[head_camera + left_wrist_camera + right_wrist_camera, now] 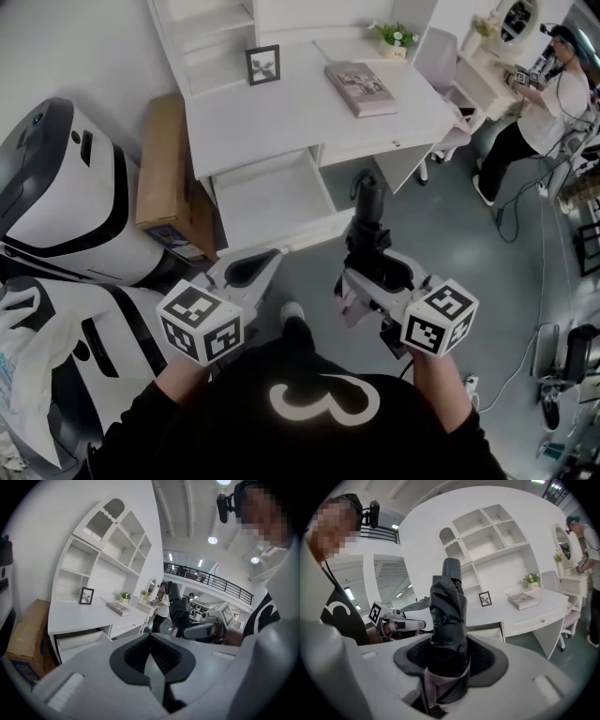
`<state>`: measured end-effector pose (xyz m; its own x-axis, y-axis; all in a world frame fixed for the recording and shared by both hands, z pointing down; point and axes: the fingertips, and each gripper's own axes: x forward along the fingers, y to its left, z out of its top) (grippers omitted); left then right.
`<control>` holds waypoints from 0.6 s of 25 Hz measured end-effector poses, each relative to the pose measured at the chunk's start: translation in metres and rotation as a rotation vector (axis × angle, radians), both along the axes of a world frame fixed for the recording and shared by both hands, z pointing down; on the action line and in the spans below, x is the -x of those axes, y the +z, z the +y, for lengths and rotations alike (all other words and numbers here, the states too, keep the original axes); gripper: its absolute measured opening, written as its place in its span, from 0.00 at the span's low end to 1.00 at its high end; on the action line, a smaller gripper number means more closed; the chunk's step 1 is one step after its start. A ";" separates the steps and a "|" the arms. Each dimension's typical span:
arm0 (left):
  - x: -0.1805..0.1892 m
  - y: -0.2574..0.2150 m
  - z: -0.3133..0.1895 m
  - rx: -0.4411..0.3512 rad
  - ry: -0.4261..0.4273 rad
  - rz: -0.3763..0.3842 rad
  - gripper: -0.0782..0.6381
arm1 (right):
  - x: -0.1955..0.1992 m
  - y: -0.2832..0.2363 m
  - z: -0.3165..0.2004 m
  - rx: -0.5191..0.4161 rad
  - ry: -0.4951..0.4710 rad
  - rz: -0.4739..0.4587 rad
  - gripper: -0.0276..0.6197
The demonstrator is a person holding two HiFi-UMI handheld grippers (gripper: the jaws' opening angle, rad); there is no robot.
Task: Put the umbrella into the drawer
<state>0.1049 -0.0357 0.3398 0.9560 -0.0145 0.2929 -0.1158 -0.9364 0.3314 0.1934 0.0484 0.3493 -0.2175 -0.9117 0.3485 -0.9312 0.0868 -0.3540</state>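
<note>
- Near the front of the white desk (pixel 281 112), the drawer (pixel 267 202) stands pulled out toward the person, its pale bottom showing and its front edge facing the grippers.
- The right gripper (pixel 375 267) is clamped on the folded dark umbrella (pixel 367 211), which sticks out from the jaws toward the desk.
- The umbrella's far end sits just right of the drawer's near right corner, outside the drawer.
- The left gripper (pixel 255 267) has its jaws pressed together with nothing between them, and hangs just short of the drawer's front edge.
- To the left, a cardboard box (pixel 164 173) stands against the desk's side, and a big white machine (pixel 66 206) crowds in nearer.
- To the right, grey floor (pixel 450 225) opens out, with another person (pixel 548 94) far off.
- On the desktop, a book (pixel 361 89) and a picture frame (pixel 263 64) sit back from the front edge.
</note>
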 end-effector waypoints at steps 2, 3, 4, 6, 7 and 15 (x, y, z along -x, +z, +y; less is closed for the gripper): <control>-0.013 0.004 -0.022 0.011 -0.015 -0.008 0.12 | -0.015 0.001 -0.023 0.012 -0.018 0.013 0.37; -0.019 0.006 -0.032 0.017 -0.023 -0.012 0.12 | -0.022 0.002 -0.035 0.018 -0.028 0.019 0.37; -0.025 0.009 -0.042 0.021 -0.033 -0.017 0.12 | -0.028 0.003 -0.047 0.024 -0.040 0.022 0.37; -0.034 0.015 -0.063 0.031 -0.057 -0.027 0.12 | -0.040 0.006 -0.070 0.033 -0.064 0.023 0.37; -0.038 0.017 -0.073 0.037 -0.070 -0.030 0.12 | -0.045 0.007 -0.081 0.037 -0.078 0.025 0.37; -0.051 0.030 -0.139 0.073 -0.168 -0.037 0.12 | -0.072 0.025 -0.161 0.096 -0.215 0.104 0.37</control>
